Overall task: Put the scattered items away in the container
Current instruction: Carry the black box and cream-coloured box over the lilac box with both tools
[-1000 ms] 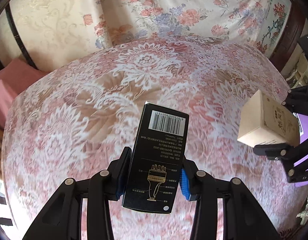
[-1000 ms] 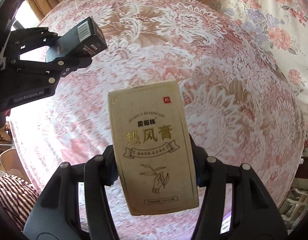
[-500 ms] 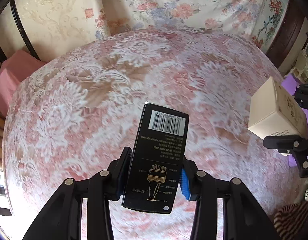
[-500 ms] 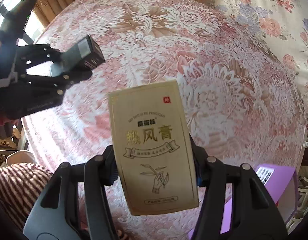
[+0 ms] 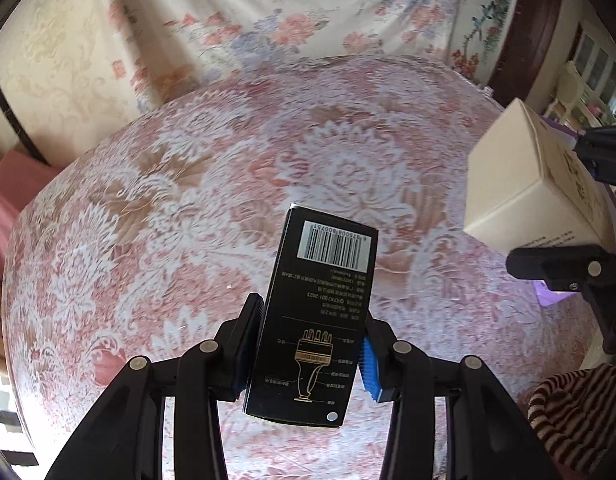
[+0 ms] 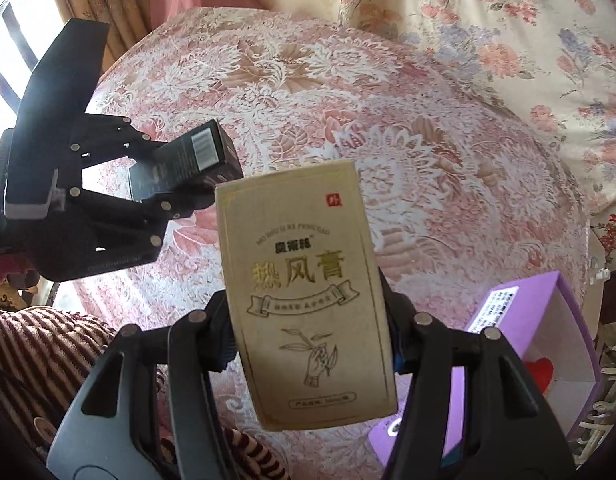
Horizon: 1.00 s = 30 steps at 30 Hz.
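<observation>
Change: the purple container (image 6: pixel 547 344) is coming into fuller view at 4 o'clock of the right wrist camera.
Left gripper (image 5: pixel 311 354): clamping the black box (image 5: pixel 315 316) above the bed (image 5: pixel 188 208).
Right gripper (image 6: pixel 308 340): clamping the beige box (image 6: pixel 308 300), nearing the container.
Meaning: drop-off is approaching.

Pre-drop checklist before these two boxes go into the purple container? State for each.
1. Left gripper clamped on the tall black cardboard box with barcode: ok, pads on both sides.
2. Right gripper clamped on the beige cardboard box with gold lettering: ok.
3. Open purple cardboard container in view: ok, lower right of the right wrist view.
4. Room inside container: cannot tell; a red item lies in it, the rest partly hidden.
5. Grippers apart from each other: ok, boxes not touching.
6. Other items left on the pink floral bedspread: cannot tell.
</observation>
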Each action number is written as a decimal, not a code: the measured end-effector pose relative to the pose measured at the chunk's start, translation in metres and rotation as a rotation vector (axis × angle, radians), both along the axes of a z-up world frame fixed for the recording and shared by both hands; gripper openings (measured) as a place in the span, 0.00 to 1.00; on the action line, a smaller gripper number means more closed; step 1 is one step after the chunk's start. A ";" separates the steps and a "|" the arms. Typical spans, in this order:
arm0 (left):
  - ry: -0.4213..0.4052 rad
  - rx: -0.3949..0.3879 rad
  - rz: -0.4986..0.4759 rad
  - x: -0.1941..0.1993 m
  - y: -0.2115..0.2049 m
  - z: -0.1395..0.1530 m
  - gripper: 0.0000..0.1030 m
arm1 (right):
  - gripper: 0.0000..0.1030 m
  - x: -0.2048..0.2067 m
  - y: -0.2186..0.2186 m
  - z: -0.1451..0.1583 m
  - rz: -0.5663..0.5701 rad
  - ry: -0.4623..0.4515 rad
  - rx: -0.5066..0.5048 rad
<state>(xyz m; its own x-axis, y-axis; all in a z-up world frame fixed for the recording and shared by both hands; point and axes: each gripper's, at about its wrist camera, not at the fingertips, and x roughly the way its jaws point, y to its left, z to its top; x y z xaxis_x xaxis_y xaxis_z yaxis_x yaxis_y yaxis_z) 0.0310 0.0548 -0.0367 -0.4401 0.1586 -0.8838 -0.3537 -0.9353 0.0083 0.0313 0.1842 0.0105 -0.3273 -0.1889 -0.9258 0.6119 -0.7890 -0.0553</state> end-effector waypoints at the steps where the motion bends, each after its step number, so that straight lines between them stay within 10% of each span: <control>1: 0.002 -0.001 -0.006 0.002 0.004 0.001 0.42 | 0.57 0.002 0.003 0.001 -0.001 0.005 -0.002; 30: 0.114 -0.014 -0.086 0.018 0.148 0.061 0.43 | 0.57 0.017 0.154 0.030 -0.120 0.087 -0.055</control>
<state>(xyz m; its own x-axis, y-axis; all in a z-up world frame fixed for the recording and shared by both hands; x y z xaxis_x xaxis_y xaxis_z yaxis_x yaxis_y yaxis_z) 0.0488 0.2024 0.0238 -0.5235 0.1878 -0.8311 -0.4283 -0.9012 0.0662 0.0478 0.3379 0.0403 -0.4293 -0.1935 -0.8822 0.5082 -0.8592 -0.0588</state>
